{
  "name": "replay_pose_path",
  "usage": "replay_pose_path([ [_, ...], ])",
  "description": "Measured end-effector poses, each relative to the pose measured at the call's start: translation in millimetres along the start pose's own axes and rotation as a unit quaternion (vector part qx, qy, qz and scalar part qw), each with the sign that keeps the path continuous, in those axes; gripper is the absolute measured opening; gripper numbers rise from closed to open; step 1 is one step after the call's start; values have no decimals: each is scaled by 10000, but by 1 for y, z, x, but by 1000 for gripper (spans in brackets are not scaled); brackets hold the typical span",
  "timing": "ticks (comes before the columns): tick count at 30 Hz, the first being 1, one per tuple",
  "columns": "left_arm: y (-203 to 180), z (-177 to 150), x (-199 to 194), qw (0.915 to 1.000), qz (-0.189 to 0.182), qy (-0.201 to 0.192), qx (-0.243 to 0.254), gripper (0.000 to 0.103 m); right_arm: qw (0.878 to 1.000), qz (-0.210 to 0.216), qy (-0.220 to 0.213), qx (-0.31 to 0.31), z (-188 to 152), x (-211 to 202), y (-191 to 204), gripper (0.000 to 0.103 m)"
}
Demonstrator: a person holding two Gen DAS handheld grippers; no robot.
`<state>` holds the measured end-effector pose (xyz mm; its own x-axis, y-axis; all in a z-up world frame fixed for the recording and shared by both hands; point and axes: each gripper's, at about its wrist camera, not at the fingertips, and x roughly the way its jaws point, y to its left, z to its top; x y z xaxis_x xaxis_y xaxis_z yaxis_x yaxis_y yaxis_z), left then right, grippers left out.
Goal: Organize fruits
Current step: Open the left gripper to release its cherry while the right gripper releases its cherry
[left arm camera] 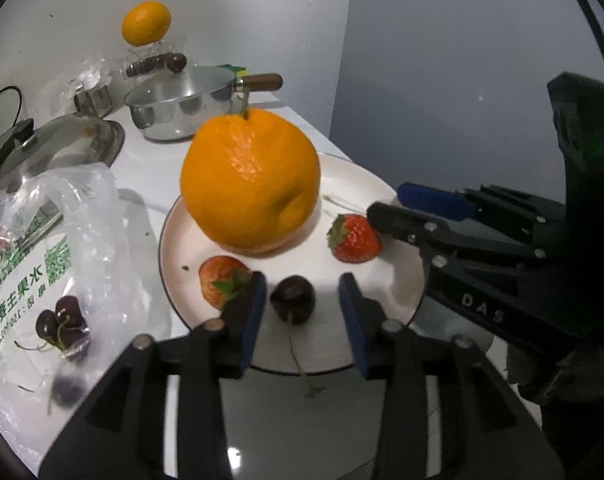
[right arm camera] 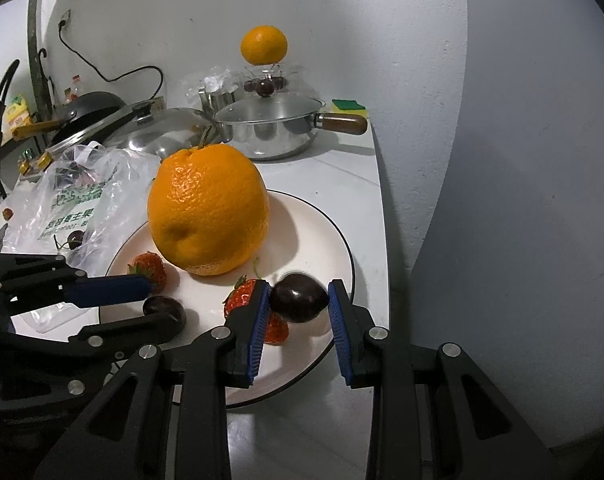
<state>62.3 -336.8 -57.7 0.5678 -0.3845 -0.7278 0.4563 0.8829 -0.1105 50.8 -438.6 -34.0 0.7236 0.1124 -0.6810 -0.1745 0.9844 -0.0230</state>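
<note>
A big orange stands on a white plate with two strawberries, one to its right and one at the front left. A dark cherry with a long stem lies on the plate between the fingers of my left gripper, which is open; the right pad stands clear of the fruit. In the right wrist view my right gripper is shut on a second dark cherry, low over the plate beside a strawberry. My left gripper comes in from the left there.
A clear plastic bag holding a few cherries lies left of the plate. Behind stand a steel pot with a wooden handle, a metal lid and a small orange on a stand. The counter's right edge runs close past the plate.
</note>
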Motion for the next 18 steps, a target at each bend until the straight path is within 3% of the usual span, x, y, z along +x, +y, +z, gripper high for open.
replay_pose_path([
  [2,3,0,-5,10000,-26,-48,-71,53,10000,-30,-9,7,0,-1,1,40],
  [18,35,-5,-61,9981,156,-532,-251,53,9985,-326,-440,-48,19,-45,21,40],
])
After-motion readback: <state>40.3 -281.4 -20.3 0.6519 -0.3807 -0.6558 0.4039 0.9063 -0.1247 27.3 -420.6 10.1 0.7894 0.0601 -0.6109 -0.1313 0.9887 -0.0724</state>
